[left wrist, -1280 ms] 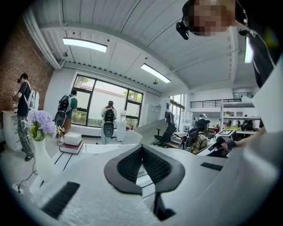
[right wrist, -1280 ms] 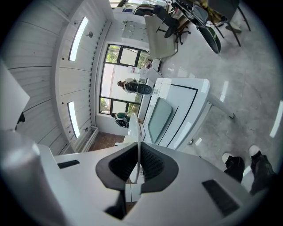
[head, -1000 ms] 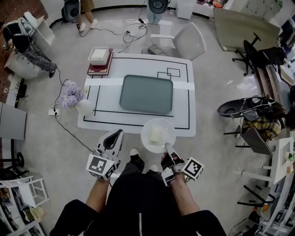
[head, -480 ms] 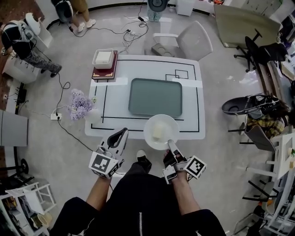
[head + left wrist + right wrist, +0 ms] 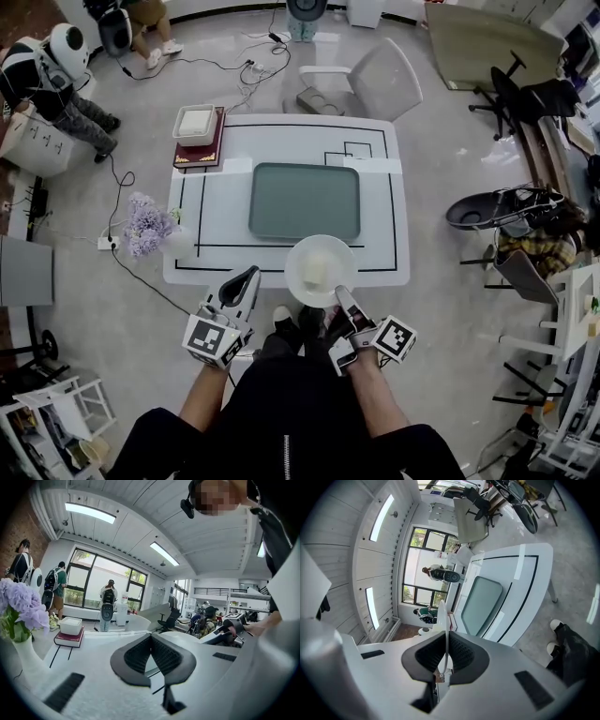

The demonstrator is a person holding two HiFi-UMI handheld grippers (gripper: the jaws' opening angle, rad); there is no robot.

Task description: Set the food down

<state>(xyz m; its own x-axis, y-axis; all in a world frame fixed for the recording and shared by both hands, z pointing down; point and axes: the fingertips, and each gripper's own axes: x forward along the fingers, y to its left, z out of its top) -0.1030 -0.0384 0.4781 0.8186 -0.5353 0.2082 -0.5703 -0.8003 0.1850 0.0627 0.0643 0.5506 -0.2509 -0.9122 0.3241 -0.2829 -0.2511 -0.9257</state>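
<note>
Currently the right gripper (image 5: 339, 295) has its jaws pinched on the near rim of the white plate (image 5: 321, 270), which runs out straight ahead of the jaws with the pale block of food (image 5: 317, 272) sitting about mid-plate. In the head view the plate overlaps the near edge of the table (image 5: 394, 234); I can't tell its height above the top. The green tray (image 5: 305, 200) lies dead ahead, just beyond the plate's far rim, so my read is a straight forward carry, then lower. The left gripper (image 5: 239, 286) is off to the plate's left, jaws pressed together on nothing, and not involved.
</note>
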